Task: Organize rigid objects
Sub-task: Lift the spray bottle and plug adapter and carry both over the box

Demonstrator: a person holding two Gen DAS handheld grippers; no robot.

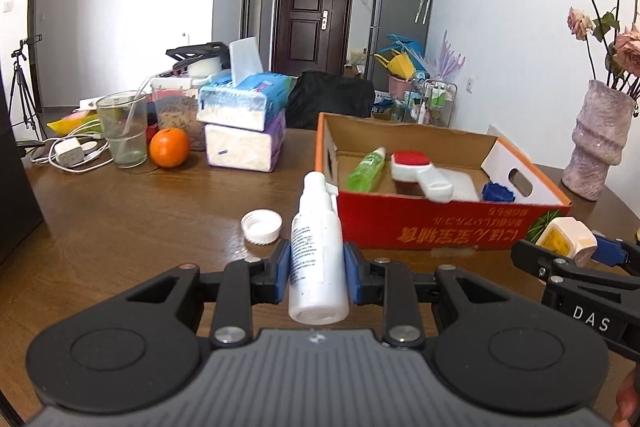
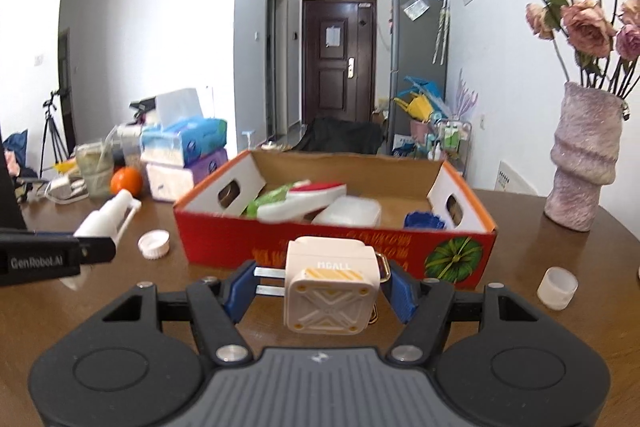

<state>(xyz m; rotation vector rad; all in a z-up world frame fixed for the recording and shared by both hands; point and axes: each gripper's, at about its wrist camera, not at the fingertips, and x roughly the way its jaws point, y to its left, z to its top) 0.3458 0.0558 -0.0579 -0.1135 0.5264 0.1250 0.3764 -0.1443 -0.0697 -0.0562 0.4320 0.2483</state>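
My left gripper [image 1: 316, 273] is shut on a white spray bottle [image 1: 316, 251], held above the wooden table just in front of the red cardboard box [image 1: 432, 223]. The bottle also shows in the right wrist view [image 2: 106, 217]. My right gripper [image 2: 320, 289] is shut on a cream plug-in charger [image 2: 330, 285], in front of the box's near wall [image 2: 336, 247]. The charger also shows in the left wrist view [image 1: 564, 241]. Inside the box lie a green bottle [image 1: 368, 171], a white and red brush [image 1: 420, 173], a clear lid [image 2: 348, 211] and a blue piece [image 1: 498, 193].
A white cap [image 1: 262, 225] lies on the table left of the box. A small translucent cup [image 2: 557, 287] stands at the right. A pink vase with dried roses [image 2: 586, 155] is behind it. Tissue packs [image 1: 244, 123], an orange [image 1: 169, 147] and a glass [image 1: 123, 129] crowd the far left.
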